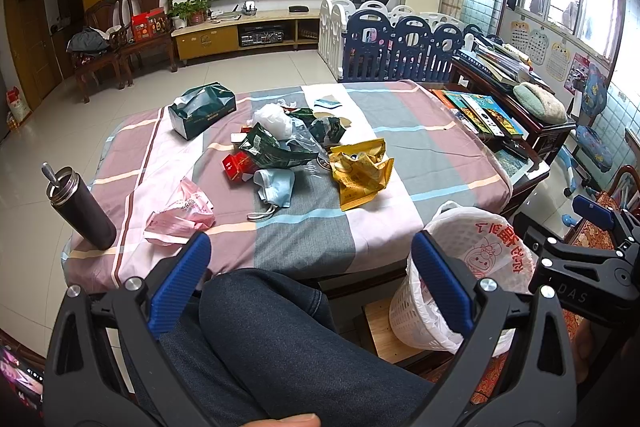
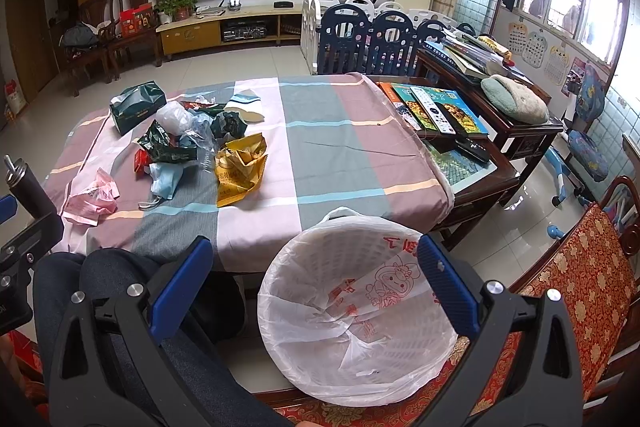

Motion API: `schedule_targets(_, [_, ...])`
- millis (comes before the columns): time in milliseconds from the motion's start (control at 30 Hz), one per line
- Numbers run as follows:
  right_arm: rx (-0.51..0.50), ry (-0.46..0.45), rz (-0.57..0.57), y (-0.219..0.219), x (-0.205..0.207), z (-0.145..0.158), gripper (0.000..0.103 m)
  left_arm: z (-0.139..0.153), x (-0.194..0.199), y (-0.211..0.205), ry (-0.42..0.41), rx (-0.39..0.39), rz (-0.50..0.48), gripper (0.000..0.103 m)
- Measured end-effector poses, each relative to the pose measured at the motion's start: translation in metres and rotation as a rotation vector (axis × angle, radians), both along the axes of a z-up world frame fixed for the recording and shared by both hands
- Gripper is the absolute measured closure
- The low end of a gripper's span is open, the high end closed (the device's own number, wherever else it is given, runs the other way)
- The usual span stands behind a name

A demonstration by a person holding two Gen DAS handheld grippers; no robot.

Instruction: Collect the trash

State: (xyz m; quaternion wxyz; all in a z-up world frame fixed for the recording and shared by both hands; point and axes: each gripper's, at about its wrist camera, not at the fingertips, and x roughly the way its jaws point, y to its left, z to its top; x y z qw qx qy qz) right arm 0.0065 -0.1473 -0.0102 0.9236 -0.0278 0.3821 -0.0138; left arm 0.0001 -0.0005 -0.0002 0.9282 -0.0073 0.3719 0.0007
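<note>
A heap of trash lies on the striped tablecloth [image 1: 400, 155]: a yellow snack bag [image 1: 362, 169] [image 2: 240, 171], green wrappers [image 1: 272, 147], a light blue face mask [image 1: 276, 187], a red packet [image 1: 236, 167], a white plastic bag [image 1: 274, 121] and a pink wrapper [image 1: 180, 213] [image 2: 92, 197]. A white basket bin [image 1: 472, 259] [image 2: 360, 307] with a printed plastic liner stands by the table's near right corner. My left gripper [image 1: 310, 247] is open over a person's knee, short of the table edge. My right gripper [image 2: 314, 247] is open above the bin, holding nothing.
A dark thermos [image 1: 80, 207] stands at the table's near left corner. A green tissue box [image 1: 202, 111] sits behind the heap. A side table with books and remotes [image 2: 440, 111] adjoins on the right. A red cushioned chair [image 2: 580, 279] is beside the bin.
</note>
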Motion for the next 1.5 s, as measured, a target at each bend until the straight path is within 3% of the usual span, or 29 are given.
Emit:
schedule_targets(1133, [0.002,0.009,-0.004,0.0,0.001,-0.002,0.003,0.0,0.001,0.0,0.003,-0.002,0.001,0.003])
schedule_targets(1233, [-0.003,0.005,-0.004,0.0,0.001,-0.003,0.003,-0.008,0.005,0.015,0.007,-0.003,0.002,0.003])
schedule_targets(1333, [-0.037,-0.033,-0.011,-0.003,0.002,-0.002,0.003,-0.01,0.002,0.018,0.005,-0.013,0.037,0.003])
schedule_targets(1500, [0.004,-0.042,-0.014,-0.011,0.019,-0.001,0.003,-0.043,0.017,0.081,0.045,-0.054,0.226,0.003])
